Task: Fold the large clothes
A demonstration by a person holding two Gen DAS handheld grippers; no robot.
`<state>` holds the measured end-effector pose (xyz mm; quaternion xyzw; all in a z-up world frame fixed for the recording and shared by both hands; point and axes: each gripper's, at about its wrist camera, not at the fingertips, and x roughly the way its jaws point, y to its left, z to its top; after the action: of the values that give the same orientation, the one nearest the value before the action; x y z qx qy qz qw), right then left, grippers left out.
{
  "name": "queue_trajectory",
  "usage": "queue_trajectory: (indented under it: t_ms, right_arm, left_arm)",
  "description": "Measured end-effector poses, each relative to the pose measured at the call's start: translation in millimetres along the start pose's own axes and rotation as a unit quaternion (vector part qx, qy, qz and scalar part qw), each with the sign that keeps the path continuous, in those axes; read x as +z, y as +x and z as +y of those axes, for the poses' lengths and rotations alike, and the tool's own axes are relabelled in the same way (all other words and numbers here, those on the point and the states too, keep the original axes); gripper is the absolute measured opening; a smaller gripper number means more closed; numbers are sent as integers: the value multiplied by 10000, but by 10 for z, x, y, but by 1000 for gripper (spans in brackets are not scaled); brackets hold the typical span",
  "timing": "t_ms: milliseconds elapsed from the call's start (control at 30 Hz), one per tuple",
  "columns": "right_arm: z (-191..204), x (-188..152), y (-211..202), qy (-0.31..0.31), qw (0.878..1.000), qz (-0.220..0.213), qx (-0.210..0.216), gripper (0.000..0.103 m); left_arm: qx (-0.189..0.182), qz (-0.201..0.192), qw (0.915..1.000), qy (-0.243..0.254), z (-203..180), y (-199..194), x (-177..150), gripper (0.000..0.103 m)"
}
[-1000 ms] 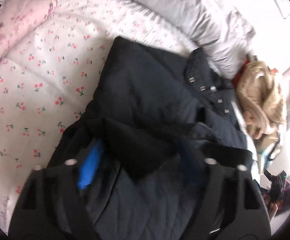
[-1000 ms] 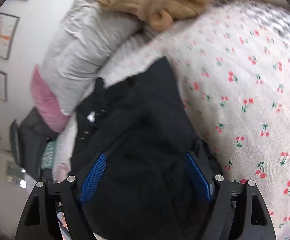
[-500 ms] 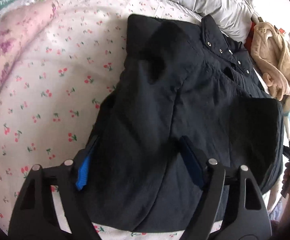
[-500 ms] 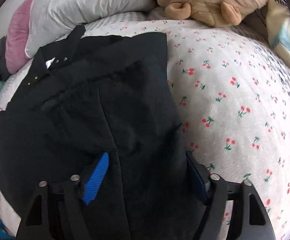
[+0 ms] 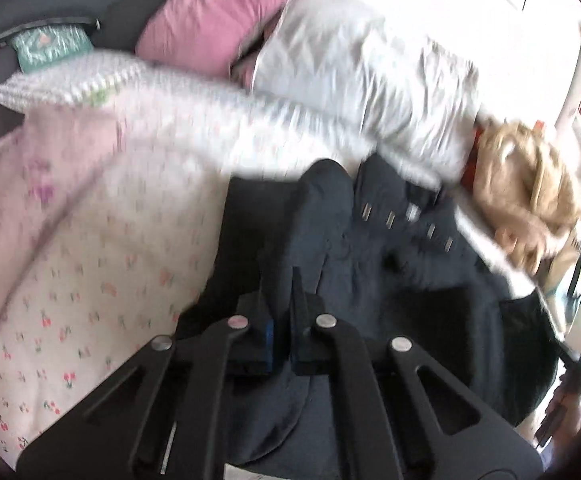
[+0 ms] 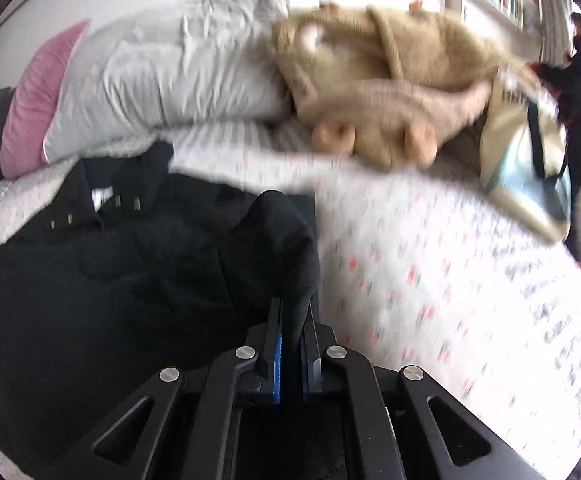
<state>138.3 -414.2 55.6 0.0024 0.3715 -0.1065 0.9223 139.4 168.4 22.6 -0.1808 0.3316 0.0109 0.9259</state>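
Note:
A large dark navy jacket (image 5: 390, 272) with metal snaps lies on the cherry-print bed sheet (image 5: 90, 280). My left gripper (image 5: 282, 304) is shut on a raised fold of the jacket's near edge. The jacket also shows in the right wrist view (image 6: 130, 280), collar to the upper left. My right gripper (image 6: 294, 320) is shut on a bunched fold of the jacket (image 6: 282, 232) at its right side, held up above the cherry-print bed sheet (image 6: 430, 280).
A grey-white pillow (image 5: 362, 80) and a pink pillow (image 5: 214, 12) lie at the bed's head. A tan plush toy (image 6: 390, 80) and a bag (image 6: 530, 168) lie at the right. A pink floral cushion (image 5: 30, 184) lies at the left.
Both grippers have gone from open over the jacket to shut on folds of it. Both views have tilted up toward the pillows and are blurred by motion.

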Motion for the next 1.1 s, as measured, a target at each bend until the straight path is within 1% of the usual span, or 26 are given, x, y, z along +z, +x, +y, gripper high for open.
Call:
queue_trajectory:
  t_ms: [67,133,167,267,367,400,467,533,600,633,733,767,833,867,900,933,967,1000,1033,1100]
  right_arm:
    - [-9,206,-42,-23,9992,-368,-122,6]
    - [-53,451,-35,39,9977,-660,-117,6]
    - [-77,558,-2,72,9974,-715,-92,6]
    - [-79,947,265,145,9961,-869,-75,6]
    - [-68,1205,636,265,9950,-963,-26,6]
    - [-55,1248,769,265,9953,-929,-32,6]
    - [26,1303,1181,145,9979,-622,-100,6]
    - [109,1257,1537,-43,9991,-369,-215,7]
    - [224,1167,1881,-326,9987,-68,-381,8]
    - [269,1097,2064,-438,9979,102,-461,9]
    - [269,1034,2301,-355,9976,344,-480,11]
    - [266,1040,2322,-347,9975,383,-480,15]
    - [247,1069,2318,-333,9975,479,-407,16]
    - [229,1064,2290,-303,9977,507,-339,19]
    - [176,1081,2245,-230,9979,566,-197,26]
    - [121,1096,2189,-143,9978,645,-33,32]
    - [36,1099,2127,21,9966,793,221,57]
    - [-49,1098,2065,201,9944,928,468,80]
    - [-125,1087,1992,369,9916,1009,721,83]
    - [-296,998,1794,655,9813,1185,1366,83]
  left_arm:
    - [-72,-343,9993,-126,-37,-90,192,6]
    - [-163,-629,9977,-203,-59,-101,421,6]
    - [-175,-669,9973,-250,-84,-30,514,6]
    - [-205,-796,9955,-469,-53,234,812,6]
    - [-287,-952,9927,-685,63,610,931,6]
    - [-228,-935,9928,-710,81,765,943,7]
    - [60,-644,9955,-691,143,1216,890,7]
    - [387,-299,9969,-624,183,1609,768,8]
    - [854,83,9959,-302,206,2009,598,10]
    - [976,183,9949,-156,222,2146,515,11]
    - [934,174,9952,-213,272,2238,437,15]
    - [938,183,9952,-213,271,2243,448,15]
    - [936,273,9951,-174,260,2239,463,16]
    - [968,342,9946,-125,250,2210,481,25]
    - [1040,447,9936,-41,232,2186,496,47]
    - [1134,581,9918,43,230,2170,522,63]
    - [1154,760,9903,132,234,2127,530,81]
    - [1035,859,9908,176,251,2075,530,82]
    - [761,987,9920,193,274,1992,522,82]
    - [421,1256,9911,125,323,1890,489,82]
